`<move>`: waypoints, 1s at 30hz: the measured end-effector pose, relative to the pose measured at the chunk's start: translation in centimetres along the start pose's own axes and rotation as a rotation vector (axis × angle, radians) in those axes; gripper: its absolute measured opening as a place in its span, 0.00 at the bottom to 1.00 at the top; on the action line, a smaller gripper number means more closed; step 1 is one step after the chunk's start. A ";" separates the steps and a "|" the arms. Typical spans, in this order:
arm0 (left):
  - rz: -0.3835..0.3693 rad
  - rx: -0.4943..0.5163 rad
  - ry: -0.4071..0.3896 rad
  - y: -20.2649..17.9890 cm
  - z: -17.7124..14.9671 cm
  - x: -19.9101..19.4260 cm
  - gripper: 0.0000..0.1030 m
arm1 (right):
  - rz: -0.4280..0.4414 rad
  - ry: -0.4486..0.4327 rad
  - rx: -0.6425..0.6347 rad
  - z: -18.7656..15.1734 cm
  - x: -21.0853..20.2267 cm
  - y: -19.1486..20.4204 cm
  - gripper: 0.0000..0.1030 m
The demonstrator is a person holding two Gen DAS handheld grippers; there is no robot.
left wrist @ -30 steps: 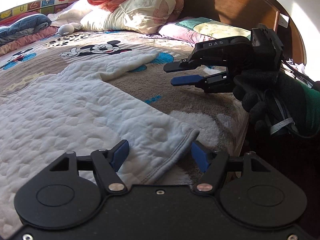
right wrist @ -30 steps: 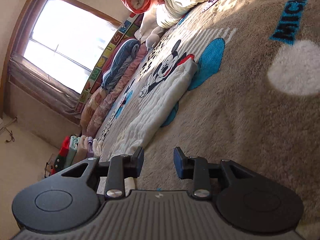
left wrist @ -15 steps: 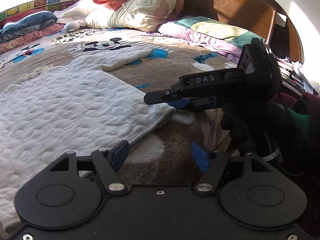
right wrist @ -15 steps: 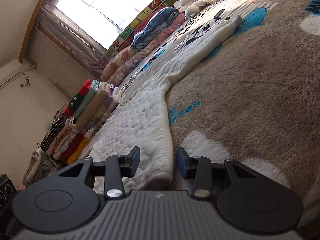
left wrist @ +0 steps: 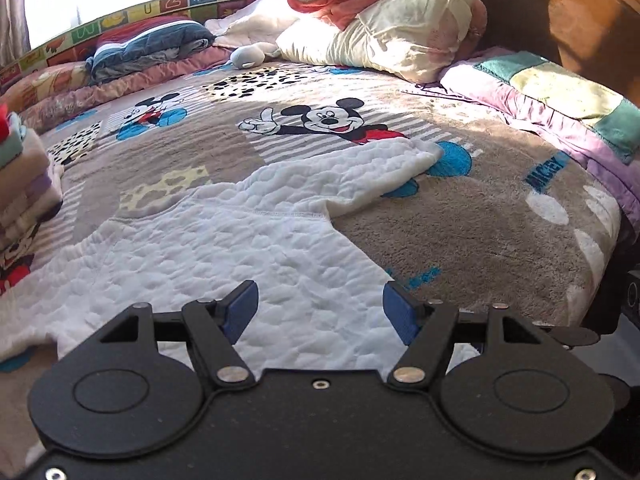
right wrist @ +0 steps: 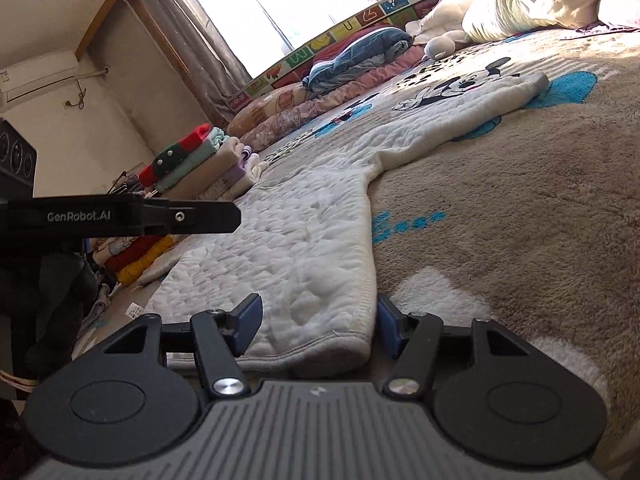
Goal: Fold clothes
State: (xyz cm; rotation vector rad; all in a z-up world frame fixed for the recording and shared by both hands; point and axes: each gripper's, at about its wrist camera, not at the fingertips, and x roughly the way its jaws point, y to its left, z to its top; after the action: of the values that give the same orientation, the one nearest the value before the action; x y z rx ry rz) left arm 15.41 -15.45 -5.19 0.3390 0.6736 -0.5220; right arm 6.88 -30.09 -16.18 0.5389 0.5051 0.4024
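Note:
A white quilted long-sleeved top (left wrist: 224, 248) lies spread flat on the Mickey Mouse blanket (left wrist: 480, 216), one sleeve (left wrist: 360, 176) reaching toward the pillows. My left gripper (left wrist: 320, 312) is open, its blue pads over the garment's near hem. My right gripper (right wrist: 318, 322) is open too, its pads either side of the garment's lower right corner (right wrist: 320, 340), the hem edge between them. The left gripper's black finger (right wrist: 160, 218) shows at the left of the right wrist view. The top (right wrist: 304, 216) stretches away from that corner.
A stack of folded clothes (right wrist: 200, 160) stands at the bed's left side, also seen as folded clothes (left wrist: 24, 184). Pillows and a rolled orange quilt (left wrist: 384, 8) lie against the wooden headboard (left wrist: 560, 20). The bed edge (left wrist: 612, 248) drops off at the right.
Both grippers shifted along the garment's near hem. The right gripper opened wider and closed in on the lower right corner. The left gripper swung left over the hem; the right one left its view.

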 end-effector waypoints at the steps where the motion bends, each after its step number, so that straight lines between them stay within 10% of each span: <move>1: 0.017 0.058 0.012 -0.9 1.2 1.0 0.66 | 0.010 -0.014 -0.002 -0.2 -0.1 -0.2 0.58; 9: 0.057 0.392 0.076 -8.2 7.4 7.6 0.66 | 0.024 -0.055 -0.071 -1.1 -0.2 0.1 0.58; 30: 0.080 0.557 0.179 -15.7 12.8 16.8 0.64 | 0.103 -0.039 0.109 0.9 -2.4 -2.8 0.44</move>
State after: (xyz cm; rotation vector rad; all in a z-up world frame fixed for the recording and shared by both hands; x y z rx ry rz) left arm 24.19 -39.94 -8.99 0.9414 0.6762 -0.6028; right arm 6.05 -33.82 -16.24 0.6788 0.4648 0.4638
